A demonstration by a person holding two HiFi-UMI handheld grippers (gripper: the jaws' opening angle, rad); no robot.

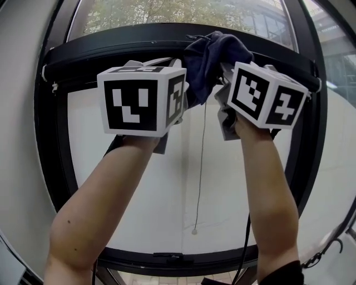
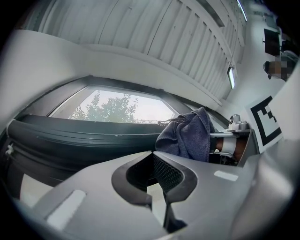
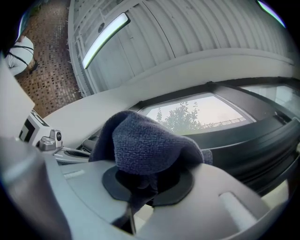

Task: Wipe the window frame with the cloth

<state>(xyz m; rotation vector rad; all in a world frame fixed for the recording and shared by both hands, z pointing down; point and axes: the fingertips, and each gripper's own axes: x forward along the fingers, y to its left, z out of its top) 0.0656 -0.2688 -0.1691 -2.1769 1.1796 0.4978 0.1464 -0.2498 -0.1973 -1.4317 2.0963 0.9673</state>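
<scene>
Cloth point(image 3: 145, 140), dark blue and towelling-like, is pinched between the jaws of the right hand-held gripper point(image 3: 146, 182). Its bulk folds up and over the jaw tips. In the head view the cloth point(image 1: 207, 55) lies against the black top bar of the window frame point(image 1: 111, 44), draped over the bar between the two marker cubes, with one corner hanging down below the bar. The right marker cube point(image 1: 268, 94) sits just below and to the right of it.

The left hand-held gripper point(image 2: 151, 155) has its jaws brought together with nothing between them. It points at the same top bar point(image 2: 84, 136), just beside the cloth point(image 2: 187, 136) but not touching it. Its marker cube point(image 1: 140, 100) is level with the right one, and both bare forearms reach up side by side.

Below the bar a white panel point(image 1: 144, 189) fills the opening. It may be a drawn blind, though the view is too warped to be sure. A thin cord point(image 1: 199, 167) hangs down in front of it, ending in a small knob. Trees point(image 1: 167, 11) show through the glass above the bar.
</scene>
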